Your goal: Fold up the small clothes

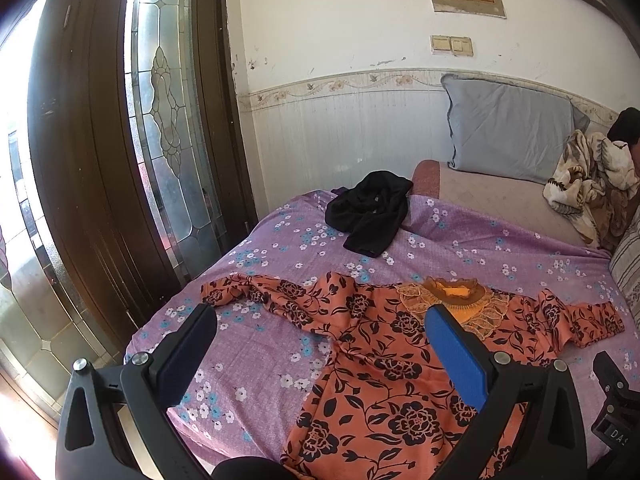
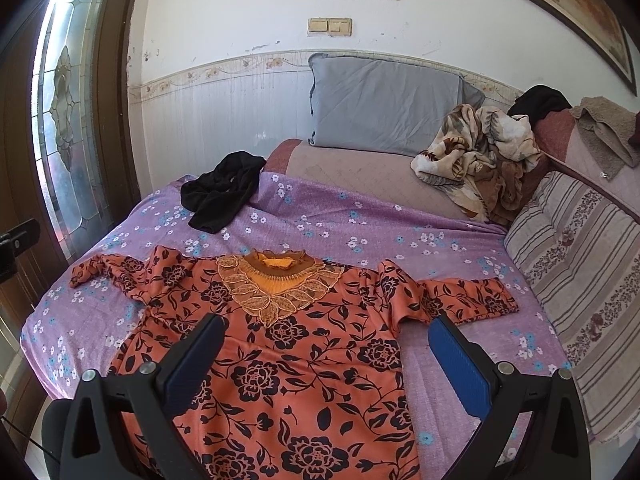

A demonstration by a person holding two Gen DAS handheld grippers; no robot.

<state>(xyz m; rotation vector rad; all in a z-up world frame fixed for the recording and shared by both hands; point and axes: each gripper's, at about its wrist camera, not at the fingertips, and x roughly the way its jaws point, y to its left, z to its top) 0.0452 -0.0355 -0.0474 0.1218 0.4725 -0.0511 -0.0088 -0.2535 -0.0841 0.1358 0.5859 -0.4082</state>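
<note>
The purple floral bedsheet (image 2: 360, 236) fills the middle of both views, and the orange floral blouse (image 2: 288, 344) lies flat on it, centre to lower frame, collar toward the top of the picture, hem toward you, so its long axis runs bottom to top; sleeves spread left and right. Your left gripper (image 1: 320, 332) and right gripper (image 2: 326, 340) hover with jaws spread wide, holding nothing. Start by pinching a sleeve at cuff and shoulder, then carry it inward across the chest, keeping the cloth taut. The black garment (image 2: 220, 196) waits upper left
</note>
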